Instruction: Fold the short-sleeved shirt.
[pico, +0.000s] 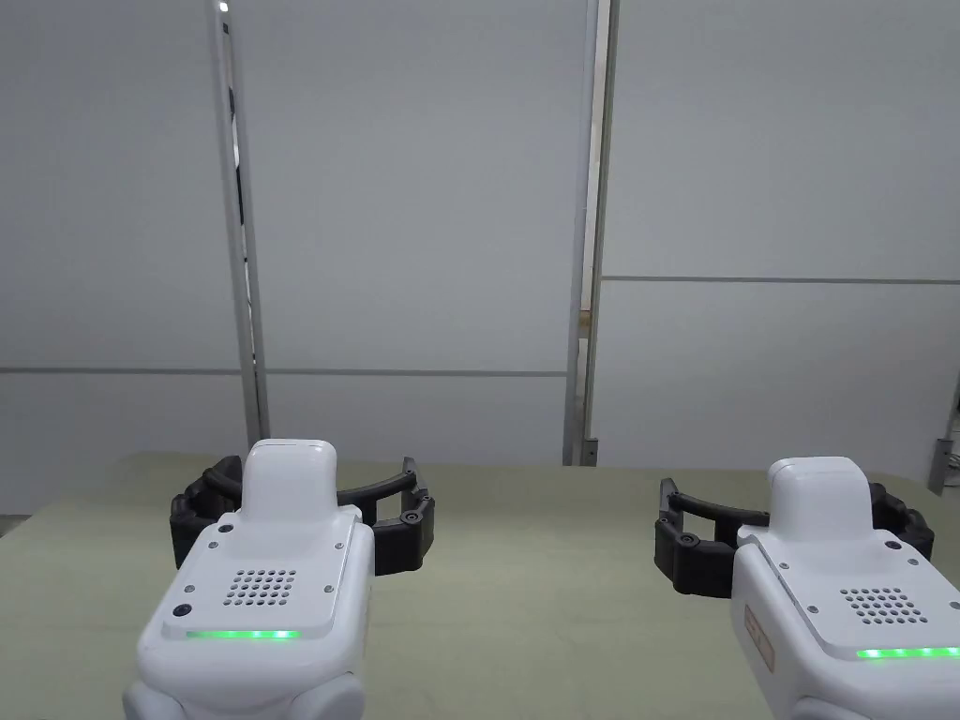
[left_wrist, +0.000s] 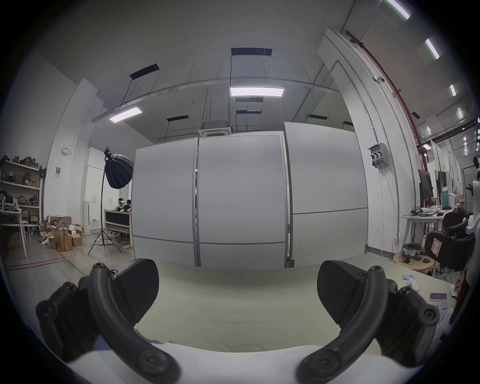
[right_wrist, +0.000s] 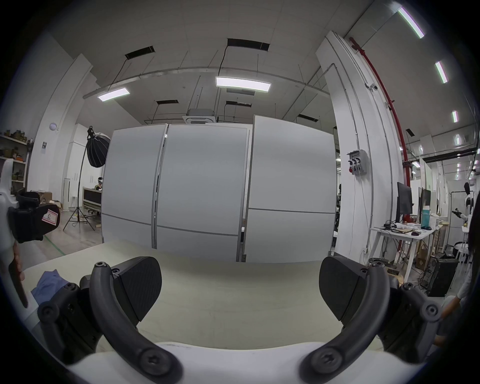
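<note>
Fingers of both the left gripper (left_wrist: 237, 291) and right gripper (right_wrist: 240, 288) stand spread wide, holding nothing, above the table (pico: 525, 600). I see blue cloth (right_wrist: 48, 282), likely the shirt, bunched lower left. Soft, limp; I'd pinch a hem or shoulder seam.

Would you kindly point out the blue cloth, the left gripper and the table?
blue cloth (right_wrist: 48, 282): right gripper view, its crumpled top.
left gripper (left_wrist: 237, 291): left gripper view, midway between open fingertips.
table (pico: 534, 581): head view, bare surface.

Blue shirt (right_wrist: 48, 283) mostly hidden behind the right gripper's (right_wrist: 240, 288) own left linkage
</note>
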